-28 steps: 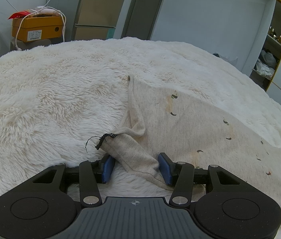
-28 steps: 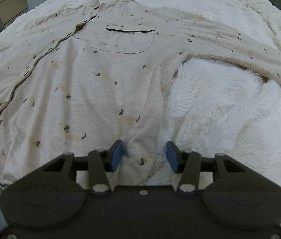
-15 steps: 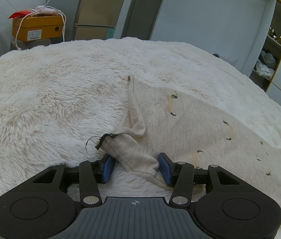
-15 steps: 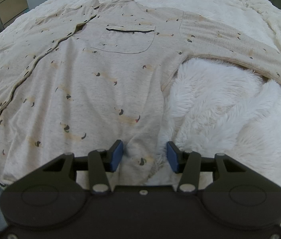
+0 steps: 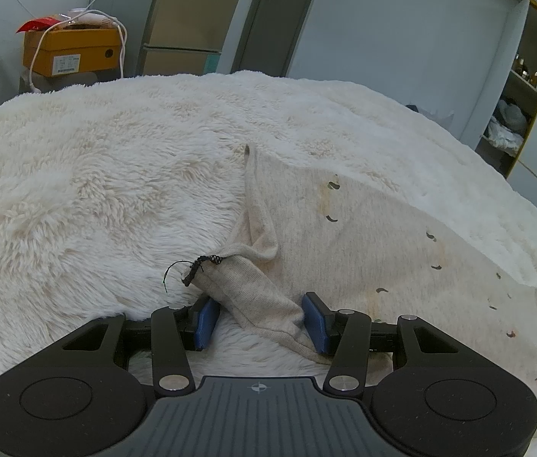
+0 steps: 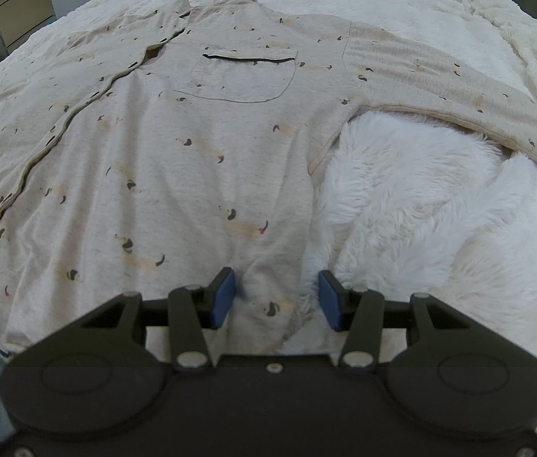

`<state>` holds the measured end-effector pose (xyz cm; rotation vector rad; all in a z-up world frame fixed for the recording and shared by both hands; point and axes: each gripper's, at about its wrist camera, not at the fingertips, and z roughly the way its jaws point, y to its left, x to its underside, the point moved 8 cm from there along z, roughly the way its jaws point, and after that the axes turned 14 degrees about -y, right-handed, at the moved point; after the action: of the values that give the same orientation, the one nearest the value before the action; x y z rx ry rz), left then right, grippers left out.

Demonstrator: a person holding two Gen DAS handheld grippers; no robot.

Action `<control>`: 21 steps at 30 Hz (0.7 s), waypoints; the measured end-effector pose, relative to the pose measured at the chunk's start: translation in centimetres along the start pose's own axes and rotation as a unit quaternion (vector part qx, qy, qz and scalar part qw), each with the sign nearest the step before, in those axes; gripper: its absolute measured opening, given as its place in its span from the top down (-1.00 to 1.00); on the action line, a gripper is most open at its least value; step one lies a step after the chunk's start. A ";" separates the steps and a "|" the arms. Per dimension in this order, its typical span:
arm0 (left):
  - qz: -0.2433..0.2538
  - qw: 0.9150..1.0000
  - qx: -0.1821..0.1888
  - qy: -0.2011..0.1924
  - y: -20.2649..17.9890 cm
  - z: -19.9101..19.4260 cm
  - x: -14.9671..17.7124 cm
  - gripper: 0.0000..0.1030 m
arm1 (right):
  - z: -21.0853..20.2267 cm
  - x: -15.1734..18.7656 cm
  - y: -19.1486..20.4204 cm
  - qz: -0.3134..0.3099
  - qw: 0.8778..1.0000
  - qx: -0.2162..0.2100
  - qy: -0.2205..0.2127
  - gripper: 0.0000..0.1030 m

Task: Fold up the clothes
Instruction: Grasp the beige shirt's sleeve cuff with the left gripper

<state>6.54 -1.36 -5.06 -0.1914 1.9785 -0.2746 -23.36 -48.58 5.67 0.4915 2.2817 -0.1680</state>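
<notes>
my left gripper (image 5: 260, 318) has its jaws apart around the sleeve cuff (image 5: 245, 297). my right gripper (image 6: 275, 298) sits spread over the hem of the shirt (image 6: 192, 144), lying flat on the fluffy blanket (image 6: 440, 228).

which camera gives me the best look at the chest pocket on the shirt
The right wrist view: the chest pocket lies flat and fully visible there. The left wrist view shows only the shirt's sleeve cuff, no pocket.
</notes>
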 end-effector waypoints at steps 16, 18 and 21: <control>-0.313 0.944 0.097 -0.026 3.7 -0.3 -3.0 0.25 | -1.4 -0.1 0.3 -0.002 1.000 -0.018 -0.023 0.10; -0.322 0.943 0.079 -0.025 4.5 -0.2 -3.6 0.67 | -1.5 -0.2 0.2 0.000 0.999 -0.021 -0.025 0.10; -0.348 0.935 0.022 -0.065 7.1 -0.8 -5.4 0.67 | -1.6 -0.3 0.1 0.006 0.999 -0.025 -0.029 0.10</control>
<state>7.96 6.98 -2.01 -0.8632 1.7082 -0.7394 -24.23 -48.17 7.01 0.4683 2.2212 -0.1163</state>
